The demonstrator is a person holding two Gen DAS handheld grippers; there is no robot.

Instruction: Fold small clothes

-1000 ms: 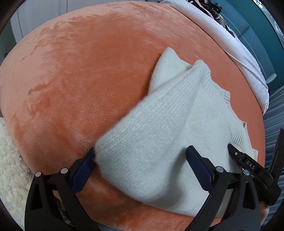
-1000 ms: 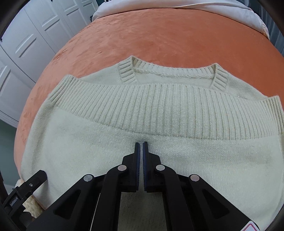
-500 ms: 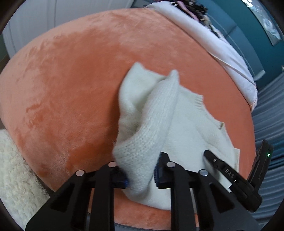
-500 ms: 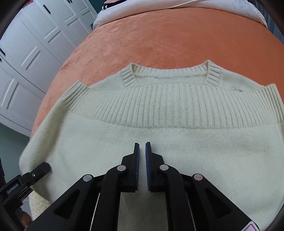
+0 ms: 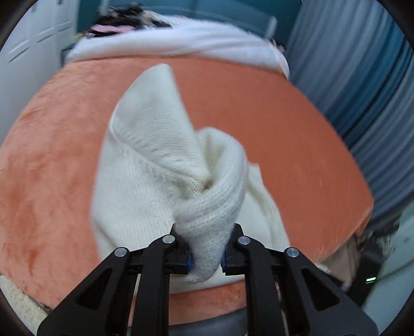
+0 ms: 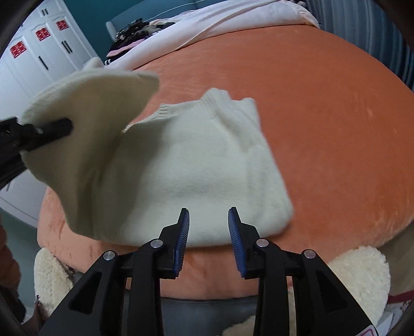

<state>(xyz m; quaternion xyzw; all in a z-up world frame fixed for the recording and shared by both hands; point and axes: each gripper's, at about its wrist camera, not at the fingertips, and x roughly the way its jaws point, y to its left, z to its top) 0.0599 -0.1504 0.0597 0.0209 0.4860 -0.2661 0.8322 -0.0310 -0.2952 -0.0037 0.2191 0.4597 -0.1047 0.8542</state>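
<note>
A small cream knit sweater (image 6: 196, 165) lies on an orange plush cushion (image 6: 310, 116). My left gripper (image 5: 205, 254) is shut on the sweater's left side (image 5: 207, 217) and holds that part lifted off the cushion. In the right wrist view the left gripper (image 6: 38, 134) shows at the far left with the raised flap (image 6: 85, 103) hanging from it. My right gripper (image 6: 208, 232) is open and empty, just above the sweater's near edge at the front of the cushion.
White bedding (image 6: 220, 23) and dark clothes (image 6: 137, 28) lie behind the cushion. White cupboard doors (image 6: 33, 56) stand at the left, a blue curtain (image 5: 362, 77) at the right. A cream fleece rug (image 6: 357, 268) lies below the cushion's front edge.
My left gripper closed on the sweater's side and lifted it up and over toward the middle. My right gripper opened from nearly shut and pulled back to the sweater's near edge.
</note>
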